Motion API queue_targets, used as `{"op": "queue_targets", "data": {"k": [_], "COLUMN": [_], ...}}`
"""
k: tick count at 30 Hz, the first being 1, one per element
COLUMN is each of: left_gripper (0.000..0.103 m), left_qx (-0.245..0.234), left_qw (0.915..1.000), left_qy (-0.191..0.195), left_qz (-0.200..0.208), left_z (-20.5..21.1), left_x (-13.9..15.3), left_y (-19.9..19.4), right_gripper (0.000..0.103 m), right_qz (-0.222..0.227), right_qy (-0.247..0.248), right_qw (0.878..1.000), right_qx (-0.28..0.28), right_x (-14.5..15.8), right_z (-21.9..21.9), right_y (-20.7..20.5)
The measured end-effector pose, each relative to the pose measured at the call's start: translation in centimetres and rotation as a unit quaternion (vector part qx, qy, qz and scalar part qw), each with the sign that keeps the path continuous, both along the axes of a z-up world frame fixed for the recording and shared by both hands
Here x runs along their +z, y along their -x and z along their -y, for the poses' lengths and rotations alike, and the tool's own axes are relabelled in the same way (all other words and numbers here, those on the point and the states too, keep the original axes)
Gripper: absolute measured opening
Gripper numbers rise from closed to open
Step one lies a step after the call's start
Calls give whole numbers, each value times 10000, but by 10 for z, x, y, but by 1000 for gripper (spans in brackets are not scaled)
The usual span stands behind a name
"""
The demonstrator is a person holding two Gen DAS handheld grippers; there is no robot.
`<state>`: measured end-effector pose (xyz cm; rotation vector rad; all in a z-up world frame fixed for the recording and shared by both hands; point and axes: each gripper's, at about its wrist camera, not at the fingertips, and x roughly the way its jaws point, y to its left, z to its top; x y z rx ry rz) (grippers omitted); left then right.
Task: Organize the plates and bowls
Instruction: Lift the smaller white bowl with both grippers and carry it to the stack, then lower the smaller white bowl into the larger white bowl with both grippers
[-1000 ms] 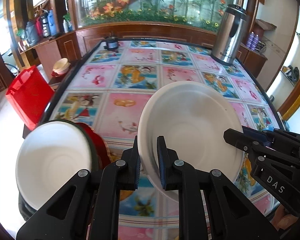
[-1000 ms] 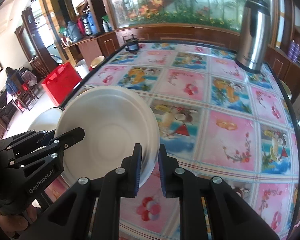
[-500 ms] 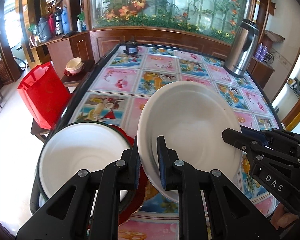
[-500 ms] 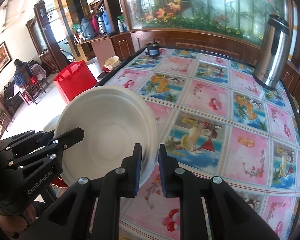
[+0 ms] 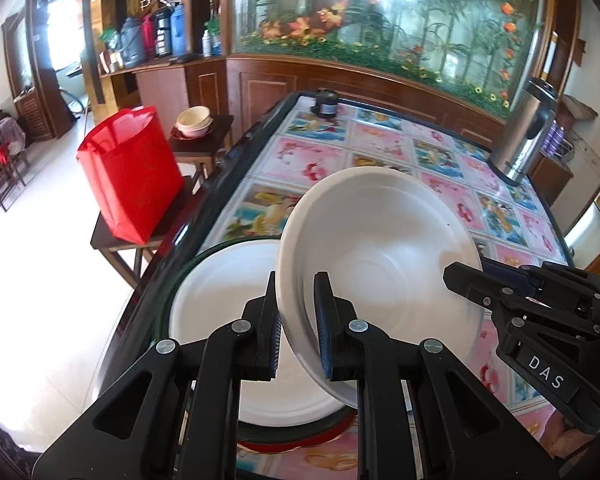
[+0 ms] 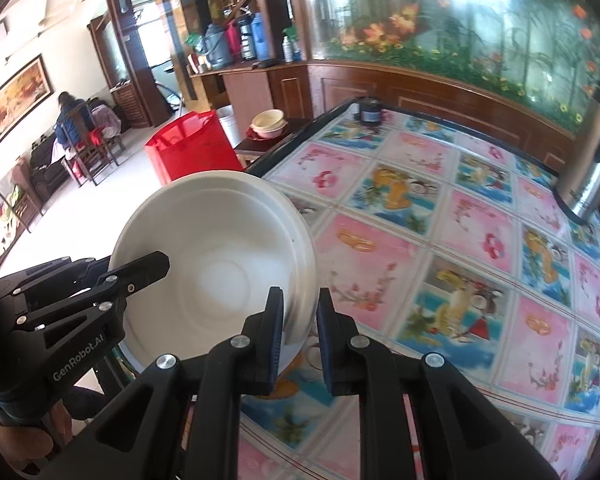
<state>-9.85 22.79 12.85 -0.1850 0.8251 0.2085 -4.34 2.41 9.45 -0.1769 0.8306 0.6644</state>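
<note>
A large white bowl (image 5: 384, 256) is held up by both grippers, tilted, above the table's near left corner. My left gripper (image 5: 296, 320) is shut on its near rim. My right gripper (image 6: 298, 324) is shut on the opposite rim of the same bowl (image 6: 216, 264); it shows in the left wrist view (image 5: 540, 320) at the right. Under the held bowl lies a second white bowl (image 5: 224, 312) nested in a dark green-rimmed dish over a red plate (image 5: 300, 442), at the table's left edge.
The table (image 6: 460, 240) has a pink and blue picture cloth. A steel thermos (image 5: 524, 136) stands at its far right, a small dark jar (image 5: 326, 104) at its far end. A red bag (image 5: 132, 172) and a stool with bowls (image 5: 194, 120) stand left of the table.
Both grippers have carried the white bowl leftward and up, so it now hangs over the stacked bowl and plates at the table's left edge. Both grips stay shut.
</note>
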Motion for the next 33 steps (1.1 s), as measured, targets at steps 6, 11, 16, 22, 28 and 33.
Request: {"op": "queue_targets", "data": {"k": [6, 11, 16, 22, 28, 33], "left_gripper": [15, 15, 15, 15, 15, 15], "left_qx": [138, 221, 302, 372, 416, 438], "left_qw": [9999, 9996, 9990, 9986, 9982, 9983], "left_qy": [52, 69, 116, 37, 45, -40], "left_qz": [-73, -183, -296, -367, -419, -381], "left_z": [-16, -27, -35, -40, -44, -43], "left_x": [-9, -21, -32, -41, -49, -50], "left_y": [6, 8, 6, 4, 2, 2], "right_gripper": [16, 16, 16, 16, 17, 17], "right_qz": [-95, -159, -204, -241, -236, -203], "right_qy": [103, 222, 369, 490, 613, 636], "right_qw": [9998, 9993, 9987, 9979, 9972, 9972], "right_qx": [164, 240, 289, 336, 351, 347], "right_x": [-9, -17, -26, -33, -40, -40], "right_z": [-21, -35, -48, -58, -65, -66], "right_y": [2, 2, 1, 0, 0, 0]}}
